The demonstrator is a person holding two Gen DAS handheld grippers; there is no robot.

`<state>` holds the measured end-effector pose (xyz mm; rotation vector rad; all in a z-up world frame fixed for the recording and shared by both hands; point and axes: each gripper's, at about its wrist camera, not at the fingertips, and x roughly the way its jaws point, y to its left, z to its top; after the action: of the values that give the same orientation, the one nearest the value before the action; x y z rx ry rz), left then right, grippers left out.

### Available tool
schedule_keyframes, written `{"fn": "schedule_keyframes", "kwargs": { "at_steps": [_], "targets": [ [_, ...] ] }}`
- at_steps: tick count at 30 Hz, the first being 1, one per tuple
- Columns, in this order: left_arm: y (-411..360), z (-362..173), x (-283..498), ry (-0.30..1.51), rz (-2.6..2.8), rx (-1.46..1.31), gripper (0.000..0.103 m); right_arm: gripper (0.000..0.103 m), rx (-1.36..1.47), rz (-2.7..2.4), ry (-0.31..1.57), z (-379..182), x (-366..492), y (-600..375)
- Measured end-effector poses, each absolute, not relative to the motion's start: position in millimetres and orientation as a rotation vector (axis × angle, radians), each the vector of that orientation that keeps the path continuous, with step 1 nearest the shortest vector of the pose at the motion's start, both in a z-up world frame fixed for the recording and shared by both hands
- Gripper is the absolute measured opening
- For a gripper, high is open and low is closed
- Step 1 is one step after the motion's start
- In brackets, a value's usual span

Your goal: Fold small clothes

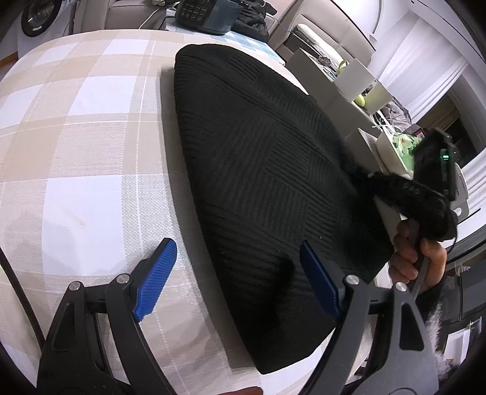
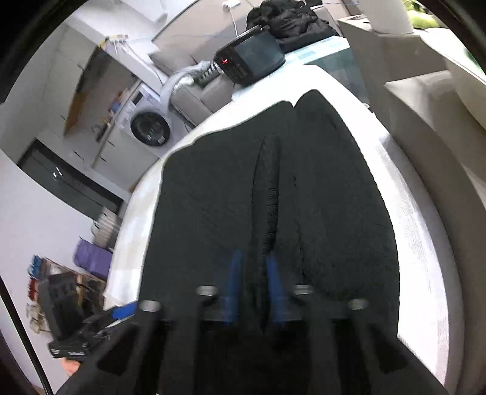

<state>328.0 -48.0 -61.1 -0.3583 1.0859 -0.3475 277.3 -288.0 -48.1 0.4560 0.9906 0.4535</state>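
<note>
A black ribbed knit garment (image 1: 258,158) lies on the checked beige and white tablecloth (image 1: 76,136). My left gripper (image 1: 240,279) is open and empty, low over the cloth at the garment's near left edge, one blue pad over the cloth and one over the knit. In the left wrist view the right gripper (image 1: 431,212) sits at the garment's right edge with black knit bunched in it. In the right wrist view my right gripper (image 2: 253,273) is shut on a raised fold of the garment (image 2: 267,188), lifting that edge.
A black device with a keypad (image 1: 206,13) and a dark jacket (image 1: 252,21) sit at the table's far end. White boxes and shelves (image 1: 358,82) stand close to the right edge. A washing machine (image 2: 148,127) is beyond the table.
</note>
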Motion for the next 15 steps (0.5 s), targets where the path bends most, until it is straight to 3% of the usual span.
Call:
{"fn": "schedule_keyframes", "kwargs": {
  "at_steps": [3, 7, 8, 10, 11, 12, 15],
  "targets": [
    [-44.5, -62.3, 327.3, 1.084, -0.344, -0.361, 0.081, 0.007, 0.399, 0.465, 0.888, -28.1, 277.3, -291.0],
    [-40.6, -65.4, 326.1, 1.087, -0.336, -0.368, 0.081, 0.009, 0.269, 0.252, 0.961, -33.1, 270.5, -307.1],
    [-40.3, -65.3, 325.4, 1.086, -0.336, -0.368, 0.081, 0.012, 0.319, 0.274, 0.971, -33.9, 267.0, -314.3],
    [-39.3, -65.8, 324.6, 1.084, -0.337, -0.370, 0.081, 0.028, 0.399, 0.307, 0.966, -30.2, 252.6, -329.4],
    [-39.5, -65.8, 324.9, 1.083, -0.336, -0.369, 0.081, 0.043, 0.411, 0.316, 0.957, -28.8, 246.1, -334.6],
    [-40.3, -65.8, 325.4, 1.082, -0.334, -0.368, 0.081, 0.049, 0.421, 0.330, 0.951, -27.0, 239.7, -337.4],
    [-42.7, -65.6, 326.9, 1.084, -0.341, -0.375, 0.081, 0.052, 0.482, 0.435, 0.987, -33.3, 228.3, -339.0]
  ]
}}
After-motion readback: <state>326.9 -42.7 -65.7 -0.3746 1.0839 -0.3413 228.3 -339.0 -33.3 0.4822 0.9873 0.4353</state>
